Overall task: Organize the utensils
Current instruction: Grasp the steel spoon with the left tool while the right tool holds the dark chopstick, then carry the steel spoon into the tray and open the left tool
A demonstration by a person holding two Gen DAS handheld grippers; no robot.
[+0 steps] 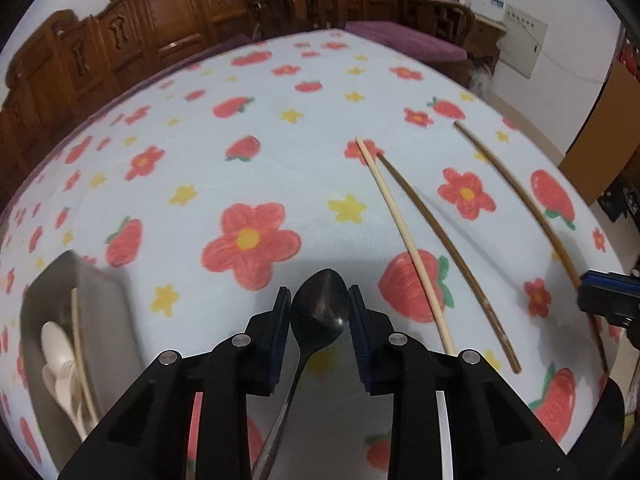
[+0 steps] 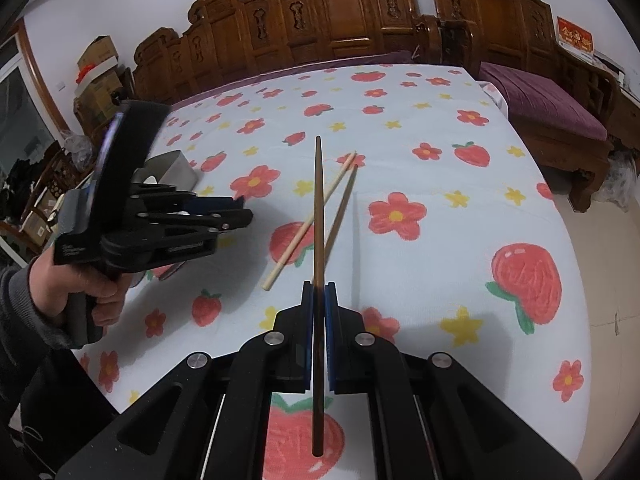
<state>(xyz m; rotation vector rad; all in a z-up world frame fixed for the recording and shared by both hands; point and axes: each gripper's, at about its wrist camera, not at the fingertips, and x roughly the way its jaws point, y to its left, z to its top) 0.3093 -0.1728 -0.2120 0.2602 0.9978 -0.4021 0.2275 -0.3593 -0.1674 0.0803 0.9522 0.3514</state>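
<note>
The left hand-held gripper (image 1: 319, 300) straddles a dark spoon (image 1: 320, 308) lying on the floral surface (image 1: 240, 168), pads not visibly pressing. The right hand-held gripper (image 2: 319, 296) clamps a brown chopstick (image 2: 318, 216). No writing is legible.

Even indoor light, soft shadows beneath the tools, strong fisheye bending with dark corners, slight blur at edges.
</note>
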